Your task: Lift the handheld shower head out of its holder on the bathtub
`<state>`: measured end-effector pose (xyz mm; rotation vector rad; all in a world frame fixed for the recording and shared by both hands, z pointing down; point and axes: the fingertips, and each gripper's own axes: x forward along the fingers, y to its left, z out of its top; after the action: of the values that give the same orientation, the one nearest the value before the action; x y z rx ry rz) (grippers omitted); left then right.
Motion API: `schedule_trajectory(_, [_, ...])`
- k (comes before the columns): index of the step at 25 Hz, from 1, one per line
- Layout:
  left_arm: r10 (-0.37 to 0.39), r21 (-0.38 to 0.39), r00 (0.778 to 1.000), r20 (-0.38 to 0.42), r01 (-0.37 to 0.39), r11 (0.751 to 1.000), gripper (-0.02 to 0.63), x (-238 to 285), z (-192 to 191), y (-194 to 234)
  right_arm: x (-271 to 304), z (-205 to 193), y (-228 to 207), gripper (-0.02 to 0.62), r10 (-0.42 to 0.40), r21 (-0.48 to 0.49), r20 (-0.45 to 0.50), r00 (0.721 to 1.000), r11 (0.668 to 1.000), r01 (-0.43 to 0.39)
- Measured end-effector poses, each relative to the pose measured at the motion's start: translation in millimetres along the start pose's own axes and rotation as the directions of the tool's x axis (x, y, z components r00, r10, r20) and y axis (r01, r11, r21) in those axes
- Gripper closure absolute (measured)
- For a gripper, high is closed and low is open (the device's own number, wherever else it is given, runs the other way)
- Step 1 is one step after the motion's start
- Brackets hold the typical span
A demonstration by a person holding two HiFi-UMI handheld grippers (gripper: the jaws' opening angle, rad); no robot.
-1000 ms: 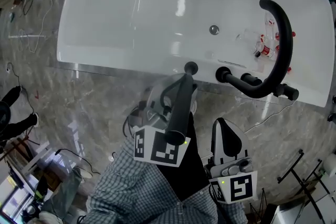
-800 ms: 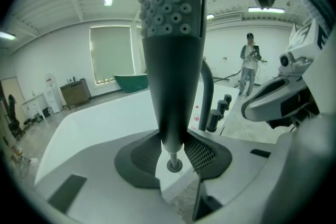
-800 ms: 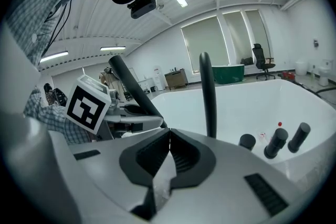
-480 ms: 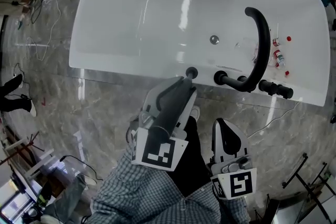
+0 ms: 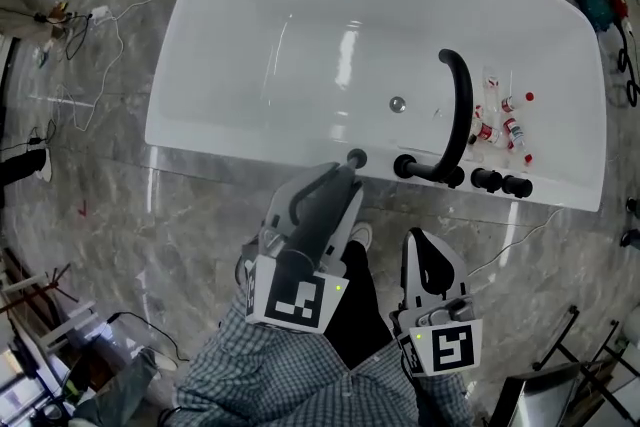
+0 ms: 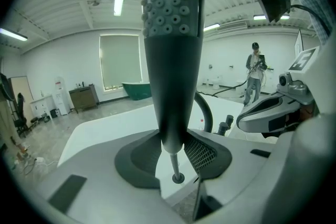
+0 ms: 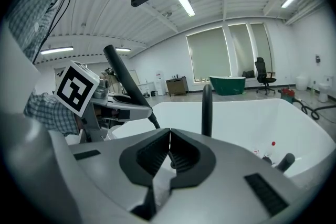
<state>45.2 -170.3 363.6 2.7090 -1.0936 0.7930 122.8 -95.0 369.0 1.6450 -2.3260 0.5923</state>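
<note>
The dark grey handheld shower head (image 6: 170, 2) stands upright between the jaws of my left gripper (image 6: 171, 147), which is shut on its handle, with the nozzle face at the top. A thin hose runs from the handle's lower end down to the round black holder (image 6: 178, 178) on the tub rim. In the head view the left gripper (image 5: 338, 183) sits just in front of the holder (image 5: 356, 157) at the near rim of the white bathtub (image 5: 250, 65). My right gripper (image 5: 428, 267) hangs beside it, shut and empty, its pads together (image 7: 169, 157). The right gripper view also catches the shower head (image 7: 126, 86).
A black arched faucet spout (image 5: 457, 105) with black knobs (image 5: 495, 182) stands on the near rim to the right of the holder. Several small red-capped bottles (image 5: 500, 120) lie inside the tub. Cables (image 5: 70, 35) trail on the marble floor at left. A person (image 6: 254, 78) stands far off.
The left gripper has drawn back from the tub rim toward me with the shower head in it. The view has pulled away, so the tub looks smaller. The right gripper has barely moved.
</note>
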Motion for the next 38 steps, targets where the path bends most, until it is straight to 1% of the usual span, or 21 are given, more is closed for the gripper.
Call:
schedule_trajectory(5, [0.011,0.002,1.0,0.015,-0.011,1.0,0.482,-23,25,5,-11,28,7,0.58,-0.015,-0.024,0.015,1.0,1.0,0.015])
schedule_trajectory(8, [0.003,-0.003,0.999,0.038,-0.003,1.0,0.482,-35,39,3,-16,44,8,0.58,-0.019,-0.044,0.036,0.999,0.999,0.02])
schedule_trajectory(13, [0.021,0.031,0.998,0.056,-0.023,0.999,0.482,-56,55,2,-23,63,11,0.58,-0.023,-0.078,0.069,0.997,0.997,0.028])
schedule_trajectory(18, [0.02,0.039,0.997,0.076,-0.023,0.999,0.482,-77,74,4,-29,90,17,0.58,-0.03,-0.106,0.11,0.994,0.994,0.041])
schedule_trajectory(22, [0.025,0.073,0.995,0.093,-0.032,0.997,0.482,-91,86,5,-34,105,20,0.58,-0.025,-0.131,0.134,0.991,0.991,0.042])
schedule_trajectory(26, [0.04,0.104,0.993,0.112,-0.051,0.993,0.482,-103,105,8,-39,129,25,0.58,-0.018,-0.151,0.179,0.984,0.987,0.046])
schedule_trajectory(29, [0.049,0.133,0.992,0.118,-0.064,0.989,0.482,-111,114,9,-44,140,28,0.58,-0.016,-0.171,0.178,0.984,0.984,0.047])
schedule_trajectory(38, [0.034,0.182,0.989,0.145,-0.06,0.982,0.482,-130,144,6,-55,176,38,0.58,-0.008,-0.202,0.242,0.97,0.978,0.058])
